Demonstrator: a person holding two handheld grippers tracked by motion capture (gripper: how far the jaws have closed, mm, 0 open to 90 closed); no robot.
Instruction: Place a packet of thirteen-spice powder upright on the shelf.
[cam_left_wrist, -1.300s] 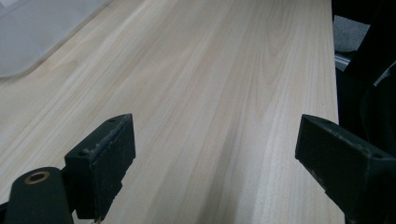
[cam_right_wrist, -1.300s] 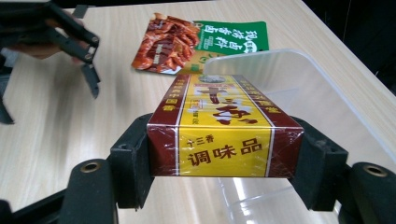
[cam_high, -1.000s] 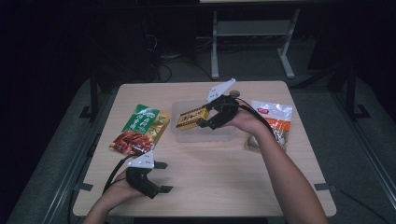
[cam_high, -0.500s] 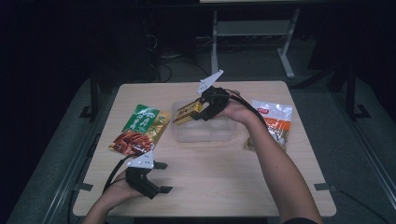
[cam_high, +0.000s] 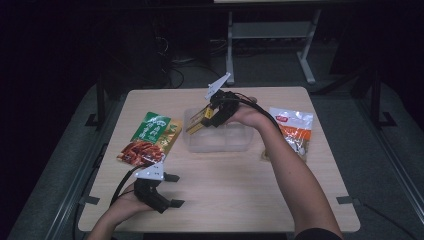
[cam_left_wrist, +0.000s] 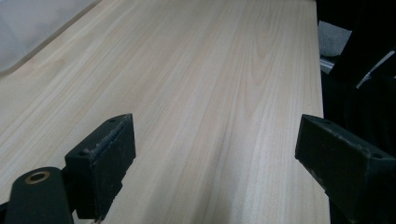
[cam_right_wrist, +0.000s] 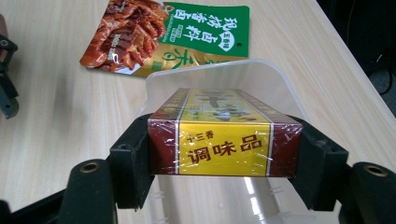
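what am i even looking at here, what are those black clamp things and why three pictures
A person sits at a wooden table holding a hand-held two-jaw clamp in each hand. One picture looks down from above; the other two come from cameras riding on each clamp, looking along its black jaws. The right gripper is clamped on a boxed seasoning pack, yellow and dark red, held over a clear plastic tub. The left gripper rests near the table's front edge, jaws open with nothing between them. Also on the table are a green snack pouch left of the tub and an orange-and-white pouch to its right.
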